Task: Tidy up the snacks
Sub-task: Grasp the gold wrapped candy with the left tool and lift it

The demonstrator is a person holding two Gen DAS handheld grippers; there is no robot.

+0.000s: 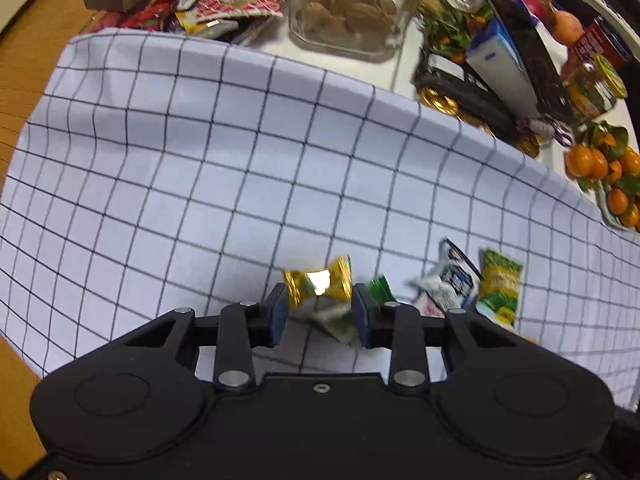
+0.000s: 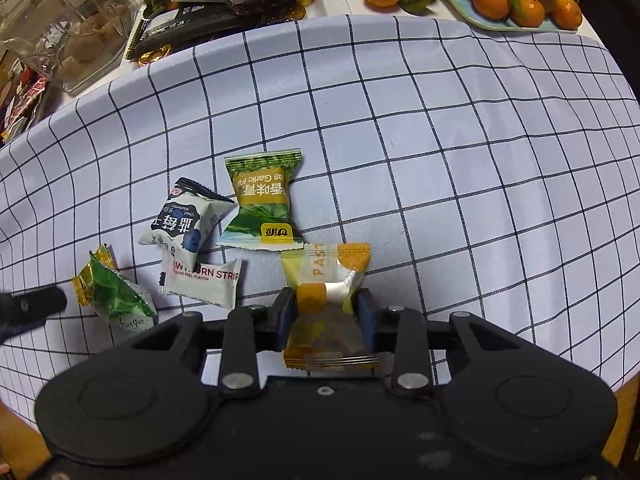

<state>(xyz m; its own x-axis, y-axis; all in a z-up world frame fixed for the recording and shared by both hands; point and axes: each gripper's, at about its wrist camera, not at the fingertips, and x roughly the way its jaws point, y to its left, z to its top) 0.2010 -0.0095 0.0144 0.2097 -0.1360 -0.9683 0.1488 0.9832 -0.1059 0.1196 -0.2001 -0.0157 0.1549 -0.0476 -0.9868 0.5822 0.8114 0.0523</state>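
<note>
Both tools are loaded. The left gripper [image 1: 319,312] pinches a gold-and-green candy packet [image 1: 320,286] just above the checked cloth [image 1: 200,160]. The right gripper [image 2: 326,316] has its jaws pressed on a yellow pastry packet [image 2: 326,280], which buckles at the waist. Other snacks lie close by, the green garlic-pea packet [image 2: 262,200] touching it.

Risk: the slick film may slip out. The left view is blurred, so that grip's depth is uncertain.

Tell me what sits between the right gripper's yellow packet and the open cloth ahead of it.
The green pea packet lies just ahead-left of the yellow packet in the right gripper. Straight ahead and rightward, the cloth looks bare.
</note>
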